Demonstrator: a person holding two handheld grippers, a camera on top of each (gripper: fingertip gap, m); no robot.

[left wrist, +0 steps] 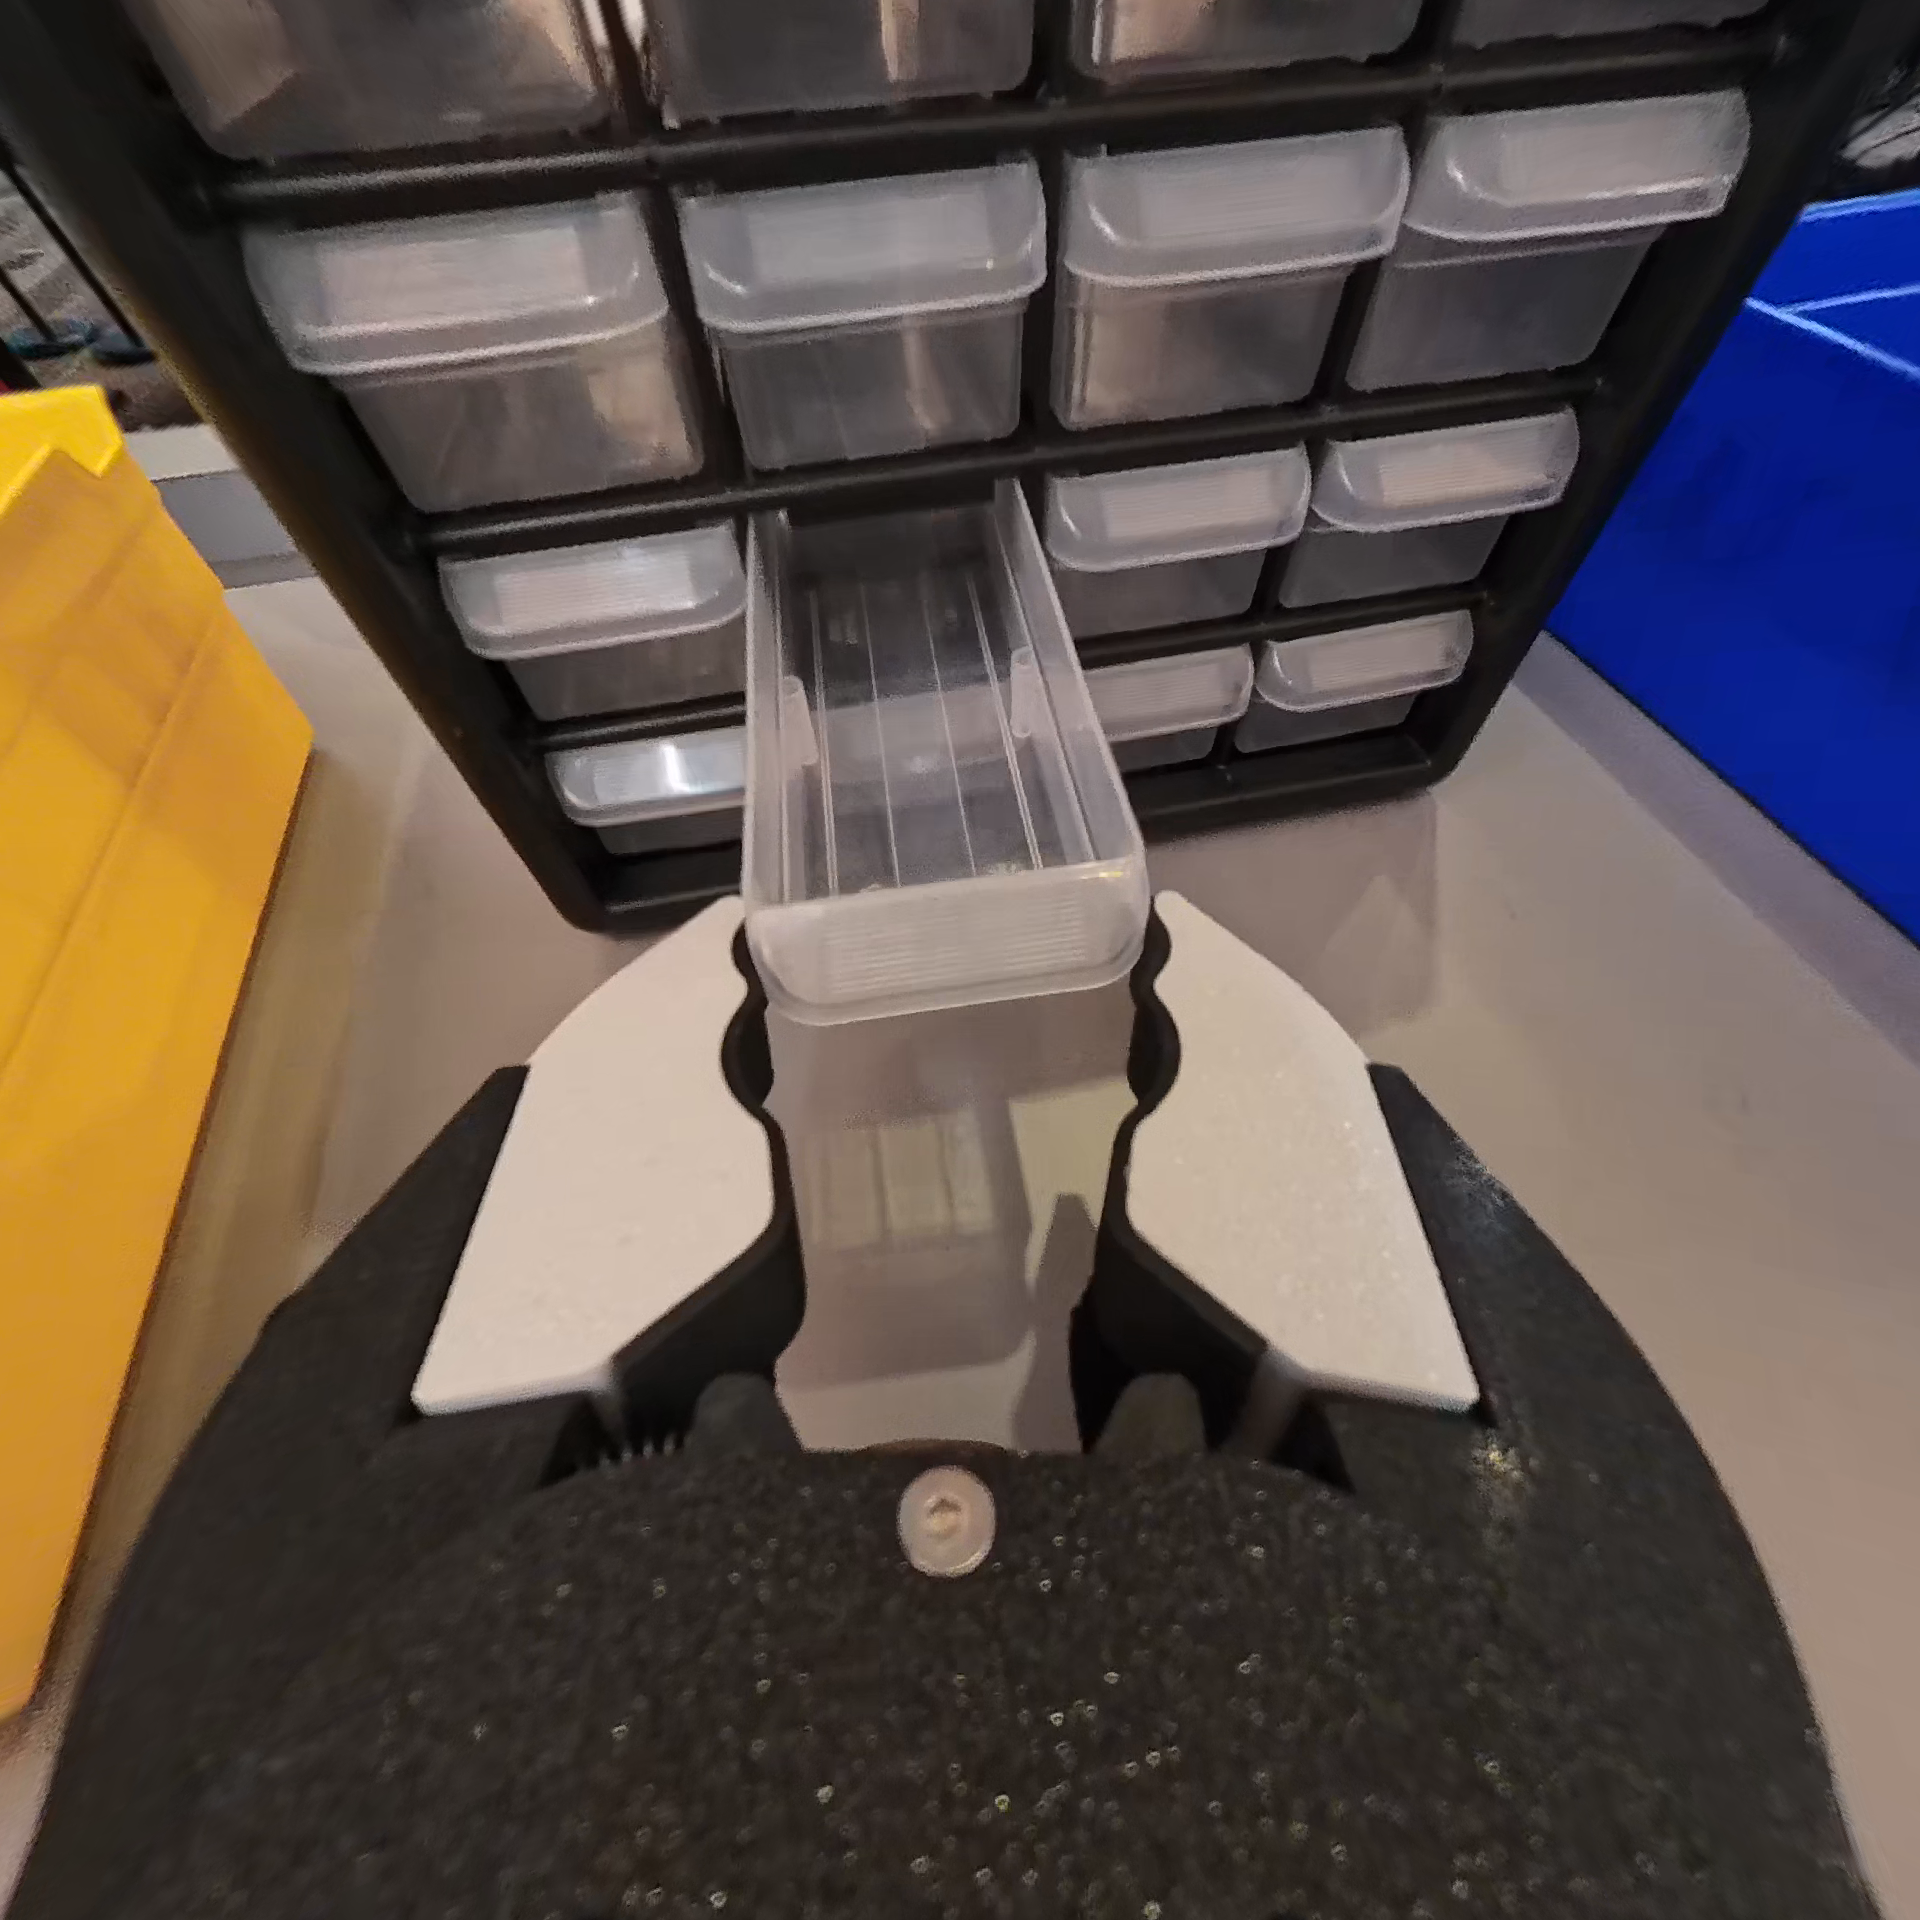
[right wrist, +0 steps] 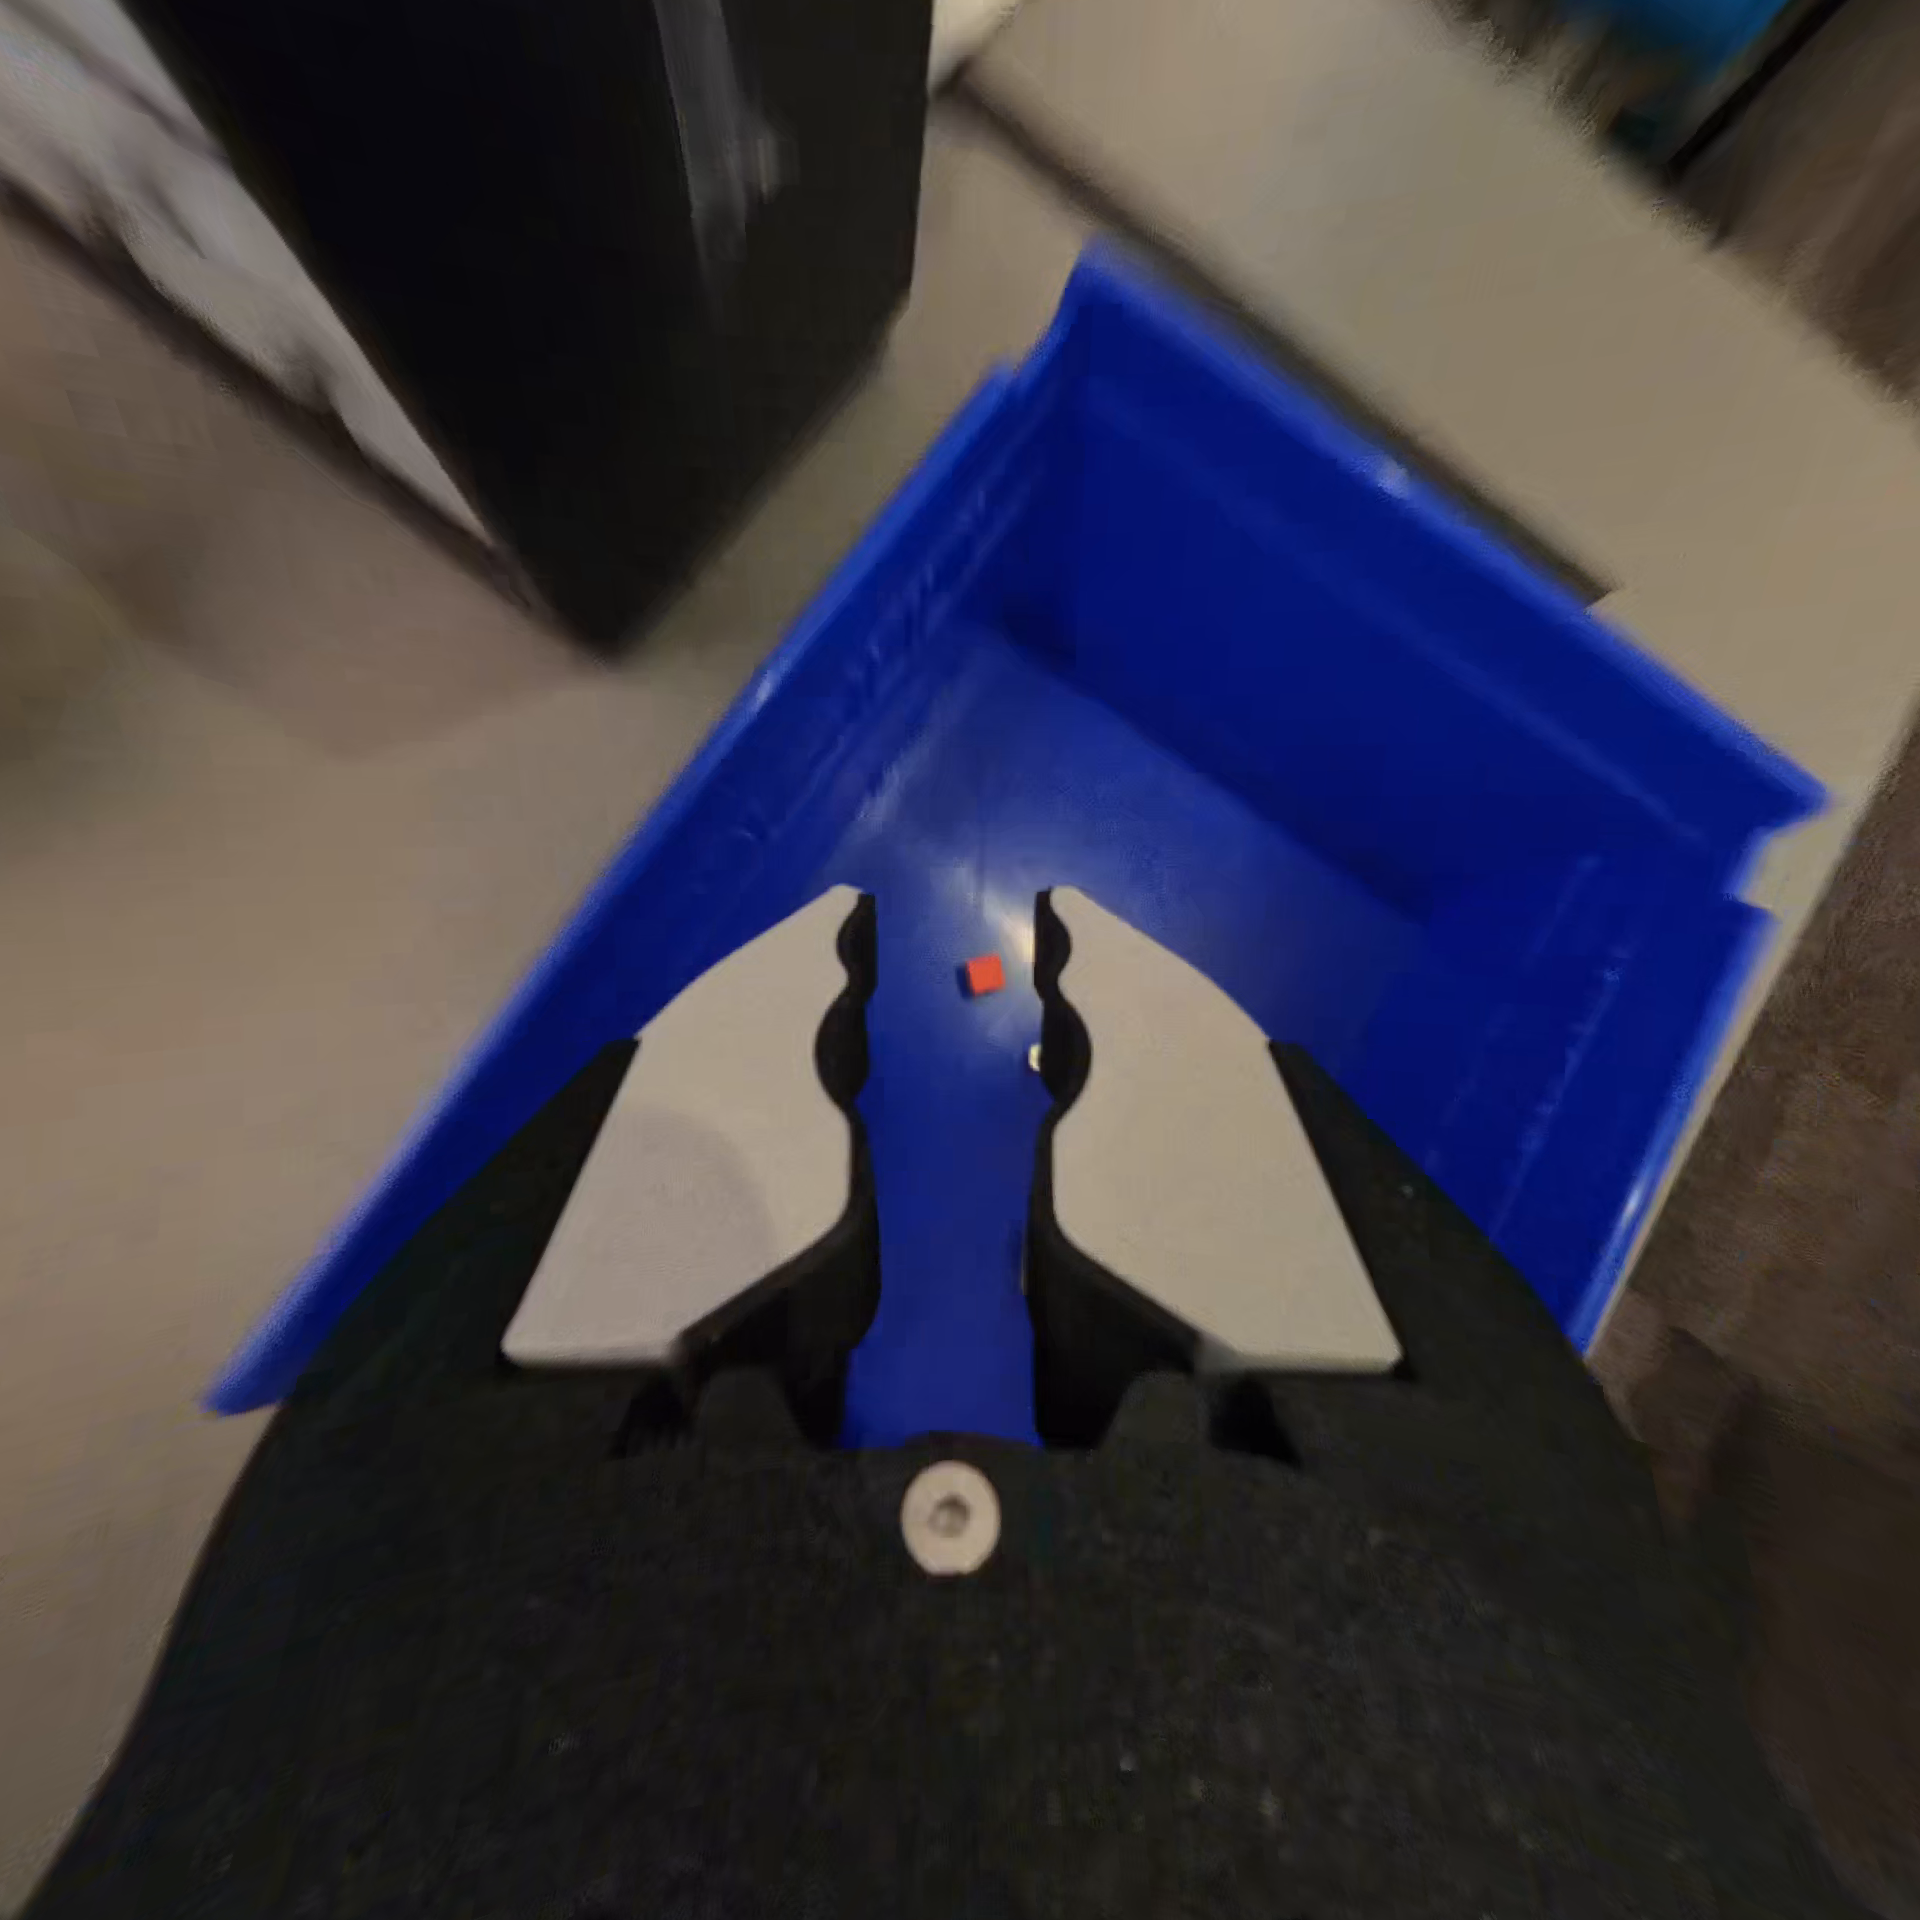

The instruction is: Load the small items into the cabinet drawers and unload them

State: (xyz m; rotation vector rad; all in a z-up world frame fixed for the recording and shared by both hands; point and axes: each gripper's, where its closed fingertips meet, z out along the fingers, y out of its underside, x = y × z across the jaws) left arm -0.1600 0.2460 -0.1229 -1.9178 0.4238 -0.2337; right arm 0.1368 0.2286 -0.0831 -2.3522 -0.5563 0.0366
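A black cabinet (left wrist: 312, 436) holds rows of clear drawers. One clear drawer (left wrist: 935, 727) in the third row is pulled far out and looks empty. My left gripper (left wrist: 948, 935) has a finger on each side of the drawer's front end and is shut on it. My right gripper (right wrist: 951, 904) is open and empty, hovering over a blue bin (right wrist: 1299, 623). A small red cube (right wrist: 982, 975) lies on the bin floor between the fingertips. A tiny pale item (right wrist: 1036, 1057) lies beside the right finger. The view is blurred.
A yellow bin (left wrist: 104, 831) stands left of the cabinet and the blue bin (left wrist: 1787, 520) stands to its right on a grey table (left wrist: 1455, 1039). The cabinet's dark side (right wrist: 623, 312) is left of the blue bin in the right wrist view.
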